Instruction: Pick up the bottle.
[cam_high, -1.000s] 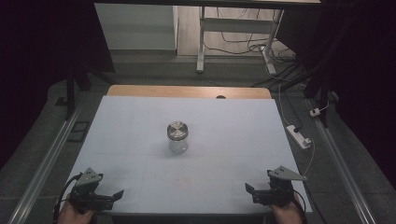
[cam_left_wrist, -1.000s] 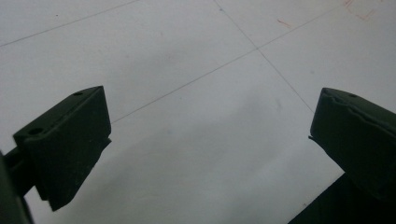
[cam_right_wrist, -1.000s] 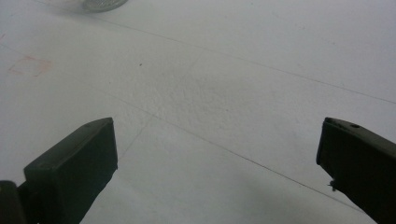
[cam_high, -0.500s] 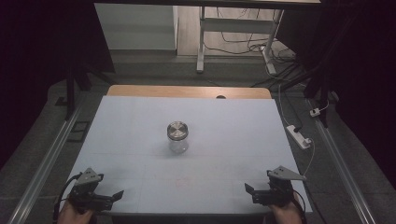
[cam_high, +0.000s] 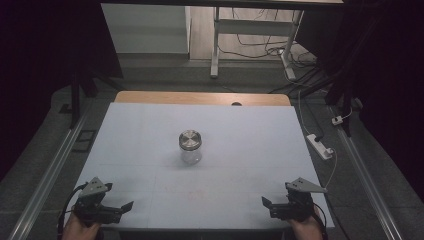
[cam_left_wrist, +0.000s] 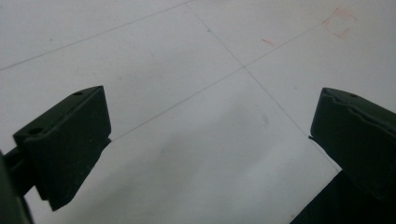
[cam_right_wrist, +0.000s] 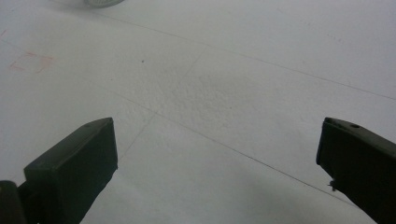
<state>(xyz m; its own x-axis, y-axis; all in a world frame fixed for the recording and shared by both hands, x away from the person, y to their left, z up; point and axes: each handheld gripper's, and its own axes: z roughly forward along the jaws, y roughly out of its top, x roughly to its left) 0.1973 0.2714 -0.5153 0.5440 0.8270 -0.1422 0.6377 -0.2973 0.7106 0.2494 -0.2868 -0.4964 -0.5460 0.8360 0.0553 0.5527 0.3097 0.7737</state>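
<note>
Nothing has budged: both claws, left claw (cam_high: 124, 206) and right claw (cam_high: 266, 202), stay spread at the bottom corners, jar (cam_high: 190, 146) untouched mid-counter (cam_high: 260, 130), so work hasn't begun.

White table (cam_high: 150, 125) (jar (cam_high: 190, 147) standing centrally).

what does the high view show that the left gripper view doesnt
The high view takes in the whole scene: the glass jar with its metal lid upright mid-table, apart from both tools, the left tool and right tool at the near corners, and the power strip on the floor. The left gripper view gives a close look at that tool's own wide-apart jaws with nothing between them, plus faint red marks on the surface. Both share the white table.
</note>
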